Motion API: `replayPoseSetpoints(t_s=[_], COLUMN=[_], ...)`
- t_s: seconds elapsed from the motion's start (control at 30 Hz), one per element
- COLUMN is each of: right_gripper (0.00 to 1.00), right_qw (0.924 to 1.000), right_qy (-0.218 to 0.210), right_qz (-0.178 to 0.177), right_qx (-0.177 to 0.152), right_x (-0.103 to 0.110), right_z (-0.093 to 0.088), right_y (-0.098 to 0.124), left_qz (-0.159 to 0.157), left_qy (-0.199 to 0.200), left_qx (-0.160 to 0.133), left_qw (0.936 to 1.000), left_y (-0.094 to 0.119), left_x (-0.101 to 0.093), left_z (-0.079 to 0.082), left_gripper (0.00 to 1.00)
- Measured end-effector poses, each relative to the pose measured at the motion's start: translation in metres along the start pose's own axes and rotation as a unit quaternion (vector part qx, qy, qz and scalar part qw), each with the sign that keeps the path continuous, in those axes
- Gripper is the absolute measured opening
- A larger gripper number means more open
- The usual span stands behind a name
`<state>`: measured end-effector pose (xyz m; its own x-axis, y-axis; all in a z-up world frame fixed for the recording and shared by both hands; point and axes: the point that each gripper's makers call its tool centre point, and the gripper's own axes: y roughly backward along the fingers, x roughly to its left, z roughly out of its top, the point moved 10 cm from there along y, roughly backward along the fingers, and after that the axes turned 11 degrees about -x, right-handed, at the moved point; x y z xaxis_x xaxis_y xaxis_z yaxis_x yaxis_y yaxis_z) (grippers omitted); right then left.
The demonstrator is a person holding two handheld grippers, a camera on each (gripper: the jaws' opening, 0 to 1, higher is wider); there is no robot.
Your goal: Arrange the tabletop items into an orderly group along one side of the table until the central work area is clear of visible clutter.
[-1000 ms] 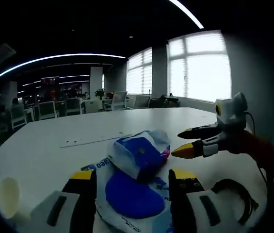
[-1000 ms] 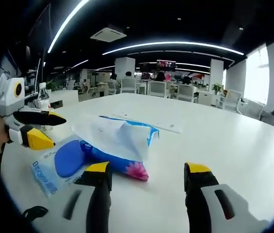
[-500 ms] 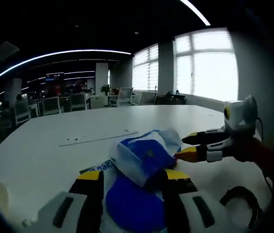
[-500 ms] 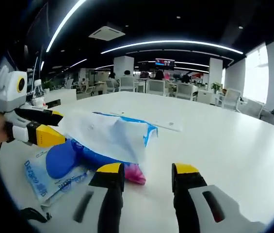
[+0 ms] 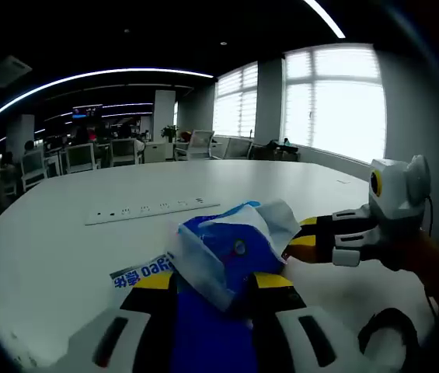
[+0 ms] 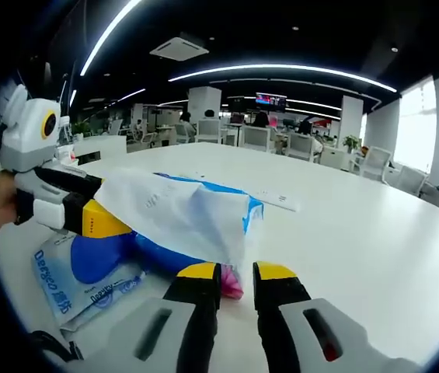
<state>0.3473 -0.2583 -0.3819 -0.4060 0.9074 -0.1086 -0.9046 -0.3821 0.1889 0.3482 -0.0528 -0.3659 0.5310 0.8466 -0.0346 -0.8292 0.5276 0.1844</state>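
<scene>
A blue tissue pack [image 5: 231,249] with a white tissue sticking out lies partly on a flat blue wipes pack [image 5: 137,272] on the white table [image 5: 64,241]. My left gripper [image 5: 213,284] has its yellow-tipped jaws drawn in against the near end of the tissue pack. The right gripper [image 5: 312,237] reaches in from the right and touches the pack's far end. In the right gripper view, my right gripper [image 6: 236,273] is nearly closed, pinching the pink corner of the tissue pack [image 6: 188,221]. The left gripper [image 6: 95,210] holds the opposite end, above the wipes pack [image 6: 87,268].
A long white strip [image 5: 153,210] lies flat on the table beyond the packs, the same strip [image 6: 270,198] showing in the right gripper view. A black cable [image 5: 386,330] loops at the near right. Office chairs and desks stand behind the table; windows are at the right.
Both grippers' jaws have narrowed from wide open until they press on the tissue pack's two ends. Both cameras have moved closer to the pack.
</scene>
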Motion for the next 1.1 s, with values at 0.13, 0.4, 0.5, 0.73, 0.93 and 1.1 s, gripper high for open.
replayPoseSetpoints(t_s=[0.13, 0.4, 0.5, 0.73, 0.93, 1.1], right_gripper=[0.09, 0.03, 0.00, 0.00, 0.00, 0.00], right_qw=[1.0000, 0.9995, 0.9996, 0.9996, 0.9998, 0.9999], right_qy=[0.008, 0.030, 0.025, 0.026, 0.016, 0.000], right_qz=[0.001, -0.001, 0.001, 0.000, -0.003, -0.009], right_qx=[0.002, 0.008, 0.009, 0.011, 0.011, 0.012], right_x=[0.0013, 0.0037, 0.0043, 0.0054, 0.0047, 0.0039], right_z=[0.0012, 0.0013, 0.0011, 0.0019, 0.0025, 0.0028], right_y=[0.0007, 0.0000, -0.0002, 0.0007, 0.0011, 0.0023], left_qz=[-0.005, 0.000, 0.002, 0.003, 0.002, -0.001], left_qy=[0.002, -0.020, -0.028, -0.019, -0.013, -0.012], left_qx=[-0.004, 0.004, 0.008, 0.008, 0.006, 0.002], left_qw=[1.0000, 0.9998, 0.9996, 0.9998, 0.9999, 0.9999], left_y=[-0.0010, -0.0056, -0.0057, -0.0042, -0.0039, -0.0040], left_x=[-0.0021, -0.0075, -0.0077, -0.0059, -0.0062, -0.0060], left_z=[0.0015, 0.0025, 0.0028, 0.0041, 0.0061, 0.0078], left_gripper=[0.31, 0.18, 0.16, 0.02, 0.00, 0.00])
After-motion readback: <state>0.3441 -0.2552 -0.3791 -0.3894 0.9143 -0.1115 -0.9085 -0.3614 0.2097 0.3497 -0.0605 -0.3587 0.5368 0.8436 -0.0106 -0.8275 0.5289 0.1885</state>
